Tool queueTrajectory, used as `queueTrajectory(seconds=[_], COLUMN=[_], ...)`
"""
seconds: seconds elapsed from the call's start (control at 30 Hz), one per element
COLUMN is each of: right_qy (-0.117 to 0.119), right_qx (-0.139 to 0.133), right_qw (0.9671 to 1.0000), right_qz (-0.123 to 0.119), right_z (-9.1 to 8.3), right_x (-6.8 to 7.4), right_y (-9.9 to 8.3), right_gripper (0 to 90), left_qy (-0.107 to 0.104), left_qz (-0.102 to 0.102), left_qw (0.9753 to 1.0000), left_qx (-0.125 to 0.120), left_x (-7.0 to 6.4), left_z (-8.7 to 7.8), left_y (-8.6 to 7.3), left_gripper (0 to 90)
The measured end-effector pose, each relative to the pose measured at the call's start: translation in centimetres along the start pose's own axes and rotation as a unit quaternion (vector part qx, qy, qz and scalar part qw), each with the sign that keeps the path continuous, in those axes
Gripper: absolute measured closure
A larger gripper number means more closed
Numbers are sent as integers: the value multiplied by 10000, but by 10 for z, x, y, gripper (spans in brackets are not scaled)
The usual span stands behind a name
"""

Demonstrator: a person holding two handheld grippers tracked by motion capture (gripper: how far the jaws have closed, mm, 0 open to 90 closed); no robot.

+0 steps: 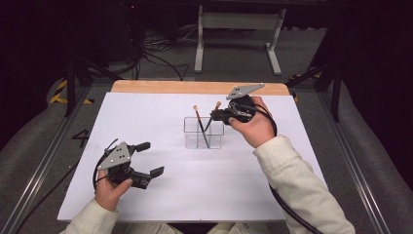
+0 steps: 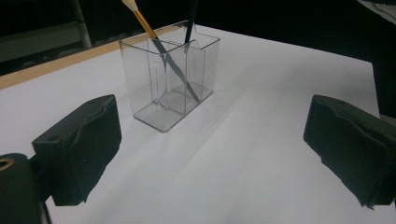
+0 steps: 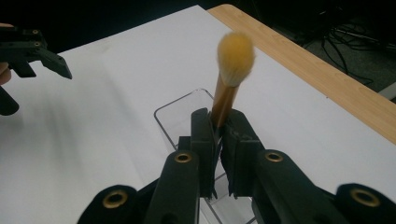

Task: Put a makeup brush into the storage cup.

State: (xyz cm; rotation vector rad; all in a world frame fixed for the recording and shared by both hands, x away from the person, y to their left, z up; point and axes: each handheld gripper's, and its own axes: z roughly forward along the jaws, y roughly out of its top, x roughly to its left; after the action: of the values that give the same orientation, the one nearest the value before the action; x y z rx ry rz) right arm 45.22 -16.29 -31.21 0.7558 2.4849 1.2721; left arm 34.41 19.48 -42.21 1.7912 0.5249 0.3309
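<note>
Clear acrylic two-compartment holder [image 1: 203,132] on the white table sheet [image 1: 146,112]: a brush is gripped at its rim.
The right gripper [image 3: 218,133] is clamped on the gold-ferruled brush with pale bristles [image 3: 232,70], standing bristles-up at the holder's right end; whether it is going in or coming out cannot be told. A second dark-handled brush [image 1: 200,126] leans inside the holder. The left gripper [image 1: 148,158] rests left of the holder, jaws wide apart, idle. Judged next: a straight vertical move, keeping the handle off the holder's wall.
</note>
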Motion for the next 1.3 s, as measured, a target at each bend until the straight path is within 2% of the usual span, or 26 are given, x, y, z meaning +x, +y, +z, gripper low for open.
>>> queueTrajectory(seconds=[0.73, 1.07, 1.3], right_qy=[32, 83, 118], right_qx=[320, 451, 446], right_qw=[9995, 9989, 9989], right_qz=[52, 64, 66], right_z=[23, 27, 27], right_x=[-2, -1, -1], right_y=[-10, -13, -13], right_gripper=[832, 832, 831], left_qy=[-8, -18, -18], left_qz=[19, 13, 18], left_qw=[10000, 10000, 10000], left_qx=[10, 22, 15], left_x=[0, 0, 0], left_z=[0, 0, 1], left_y=[0, 0, 0], left_gripper=[51, 51, 51])
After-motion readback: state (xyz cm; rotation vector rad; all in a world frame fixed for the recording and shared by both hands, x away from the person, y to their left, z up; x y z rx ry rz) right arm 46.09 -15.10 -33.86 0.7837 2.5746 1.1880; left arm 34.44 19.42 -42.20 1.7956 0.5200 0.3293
